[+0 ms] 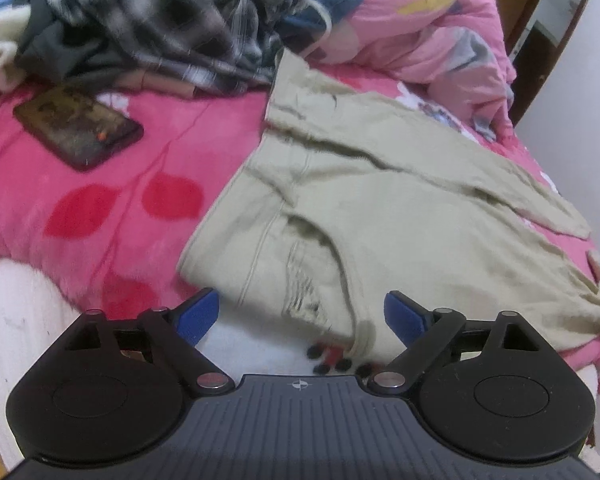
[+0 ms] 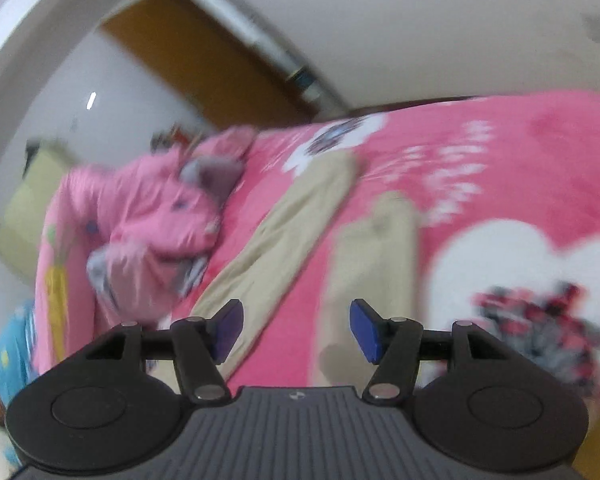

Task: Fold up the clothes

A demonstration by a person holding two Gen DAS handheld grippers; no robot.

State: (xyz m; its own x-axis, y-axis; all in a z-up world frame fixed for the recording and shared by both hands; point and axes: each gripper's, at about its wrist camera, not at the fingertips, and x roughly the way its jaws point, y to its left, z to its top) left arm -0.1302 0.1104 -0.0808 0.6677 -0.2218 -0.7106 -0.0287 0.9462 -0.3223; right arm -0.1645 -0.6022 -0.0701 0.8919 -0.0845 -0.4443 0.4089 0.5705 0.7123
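While the beige trousers [image 1: 380, 200] lay spread flat across the pink blanket [image 1: 100, 184], my left claw [image 1: 302, 316] hung over their waist end, jaws wide and gripping nothing. My right claw [image 2: 296, 332] stood parted and empty above the two trouser legs [image 2: 284, 240]. Beyond the trousers sat a dark phone [image 1: 78, 126], a plaid clothes heap [image 1: 160, 20] and a crumpled pink quilt [image 1: 440, 28].

A bed [image 1: 148, 128] covered in a fuzzy pink blanket with red leaves and white patches carries beige cotton trousers [image 1: 380, 208], spread flat. Left of the trousers lies a dark rectangular phone [image 1: 78, 126]; behind them a heap of plaid clothes [image 1: 152, 20] and a crumpled pink quilt [image 1: 432, 28].
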